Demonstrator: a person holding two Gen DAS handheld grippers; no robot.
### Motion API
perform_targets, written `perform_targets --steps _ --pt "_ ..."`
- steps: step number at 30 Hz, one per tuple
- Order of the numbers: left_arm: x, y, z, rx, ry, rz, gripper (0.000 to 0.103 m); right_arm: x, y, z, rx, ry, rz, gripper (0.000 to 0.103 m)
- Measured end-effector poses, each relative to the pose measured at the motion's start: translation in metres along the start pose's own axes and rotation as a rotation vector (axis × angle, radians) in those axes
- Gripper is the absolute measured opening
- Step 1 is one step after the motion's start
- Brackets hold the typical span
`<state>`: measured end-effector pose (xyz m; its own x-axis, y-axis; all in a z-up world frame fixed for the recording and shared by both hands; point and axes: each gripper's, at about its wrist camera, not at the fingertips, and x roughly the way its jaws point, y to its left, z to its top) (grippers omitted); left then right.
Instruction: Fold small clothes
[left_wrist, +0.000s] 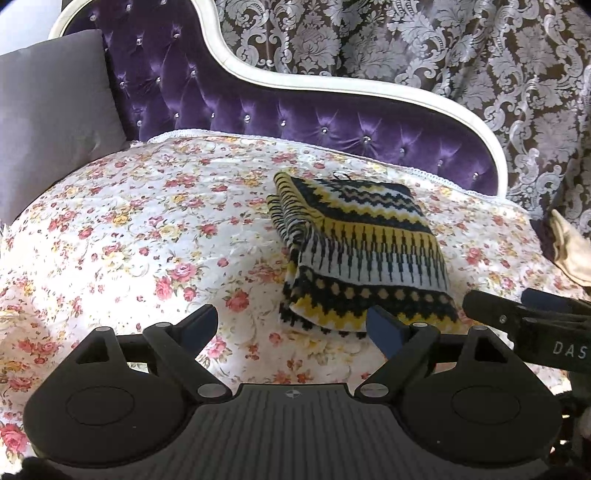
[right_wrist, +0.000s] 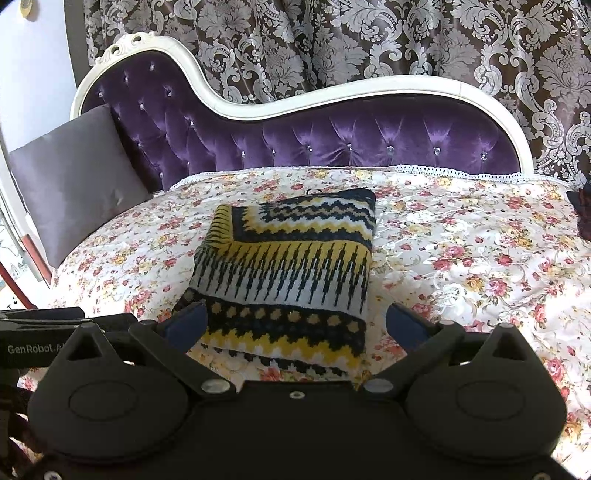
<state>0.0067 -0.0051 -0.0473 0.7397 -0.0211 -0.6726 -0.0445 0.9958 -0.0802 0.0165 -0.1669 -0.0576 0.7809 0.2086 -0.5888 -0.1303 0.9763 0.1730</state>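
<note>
A folded knit garment (left_wrist: 354, 243) (right_wrist: 291, 266), patterned in yellow, black and white zigzags, lies flat on the floral bedspread (left_wrist: 147, 236) (right_wrist: 461, 258). In the left wrist view my left gripper (left_wrist: 293, 323) stands open just in front of the garment's near left corner. Its right fingertip (left_wrist: 382, 326) is at the garment's near edge and holds nothing. In the right wrist view my right gripper (right_wrist: 295, 323) is open wide, with the garment's near edge lying between its fingers; the pads do not press on it. The right gripper's fingers (left_wrist: 484, 304) also show at the right edge of the left wrist view.
A grey cushion (left_wrist: 51, 118) (right_wrist: 77, 177) leans at the left end of the purple tufted backrest (left_wrist: 266, 110) (right_wrist: 332, 136). Patterned curtains (left_wrist: 443, 48) hang behind. A beige cloth (left_wrist: 570, 251) and a dark cloth (right_wrist: 583, 214) lie at the right edge.
</note>
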Motion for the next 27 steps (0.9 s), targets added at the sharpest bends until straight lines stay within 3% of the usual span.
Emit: perform_targets --steps 10,27 --pt "0.006 0.003 -0.005 0.0 0.019 0.01 0.087 -0.001 0.004 -0.007 -0.021 0.021 -0.009 0.103" --pt "-0.009 0.013 0.004 0.014 -0.035 0.077 0.087 -0.008 -0.008 -0.006 -0.019 0.009 -0.032 0.103"
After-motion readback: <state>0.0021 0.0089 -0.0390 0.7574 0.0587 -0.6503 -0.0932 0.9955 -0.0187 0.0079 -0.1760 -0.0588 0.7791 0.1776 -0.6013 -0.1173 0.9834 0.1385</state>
